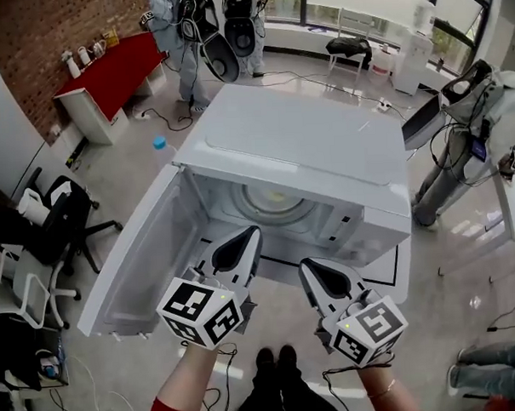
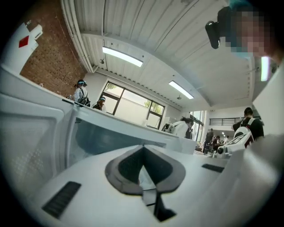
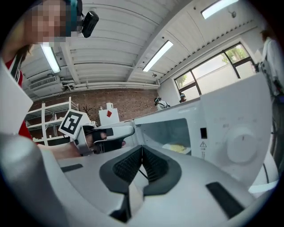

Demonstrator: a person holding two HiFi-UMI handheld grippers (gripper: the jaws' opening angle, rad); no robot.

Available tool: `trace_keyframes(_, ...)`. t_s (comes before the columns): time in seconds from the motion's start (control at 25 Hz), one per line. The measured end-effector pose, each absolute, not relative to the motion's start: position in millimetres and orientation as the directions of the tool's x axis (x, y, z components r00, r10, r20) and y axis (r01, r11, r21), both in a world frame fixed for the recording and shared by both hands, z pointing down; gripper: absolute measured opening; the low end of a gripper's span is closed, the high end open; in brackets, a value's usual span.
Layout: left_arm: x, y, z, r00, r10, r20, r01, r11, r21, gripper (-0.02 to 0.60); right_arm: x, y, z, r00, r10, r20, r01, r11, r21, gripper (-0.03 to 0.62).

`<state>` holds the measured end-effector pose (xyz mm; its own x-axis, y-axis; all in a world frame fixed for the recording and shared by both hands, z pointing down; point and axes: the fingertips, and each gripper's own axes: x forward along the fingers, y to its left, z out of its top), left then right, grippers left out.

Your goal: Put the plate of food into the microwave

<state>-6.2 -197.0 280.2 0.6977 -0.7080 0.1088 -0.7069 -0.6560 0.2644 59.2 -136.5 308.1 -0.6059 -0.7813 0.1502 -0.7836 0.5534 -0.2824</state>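
A white microwave [image 1: 305, 134] stands below me with its door [image 1: 128, 266] swung open to the left. Inside the cavity rests the plate of food [image 1: 274, 204], with yellow food on it; the right gripper view catches it too, plate of food [image 3: 178, 148], deep in the opening. My left gripper [image 1: 250, 235] hovers at the front of the opening, shut with nothing in it, its jaws [image 2: 143, 150] meeting tip to tip. Just right of it and outside the opening, my right gripper [image 1: 307, 265] is also shut and empty [image 3: 142, 150]. The left gripper [image 3: 106, 135] shows beside it in the right gripper view.
The open door blocks the left side. People in light suits stand behind the microwave [image 1: 190, 33] and at the right [image 1: 475, 123]. A red-topped table [image 1: 115, 70] and an office chair [image 1: 58, 218] are at the left. Cables lie on the floor.
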Motion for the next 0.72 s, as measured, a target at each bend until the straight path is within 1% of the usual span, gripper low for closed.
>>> trace_keyframes(0.2, 0.2, -173.8, 272.2, 0.692, -0.713, 0.113, -0.720, -0.672, 0.175, 0.008, 82.8, -122.8, 299.2, -0.563, -0.815, 0.137, -0.813, 0.516, -0.268, 0.015)
trace_keyframes(0.44, -5.7, -131.9, 277.5, 0.687, -0.709, 0.160, -0.726, -0.678, 0.110, 0.008, 110.3, -89.1, 292.9, -0.510, -0.845, 0.161, -0.846, 0.459, -0.271, 0.015)
trace_keyframes(0.56, -15.9, -110.8, 290.9, 0.667, -0.716, 0.206, -0.739, -0.671, 0.061, 0.008, 114.7, -75.8, 294.2, -0.507, -0.844, 0.177, -0.851, 0.457, -0.259, 0.015)
trace_keyframes(0.72, -16.4, -85.4, 299.7, 0.688, -0.695, 0.209, -0.724, -0.678, 0.130, 0.008, 126.1, -63.6, 292.1, -0.497, -0.849, 0.181, -0.860, 0.453, -0.234, 0.015)
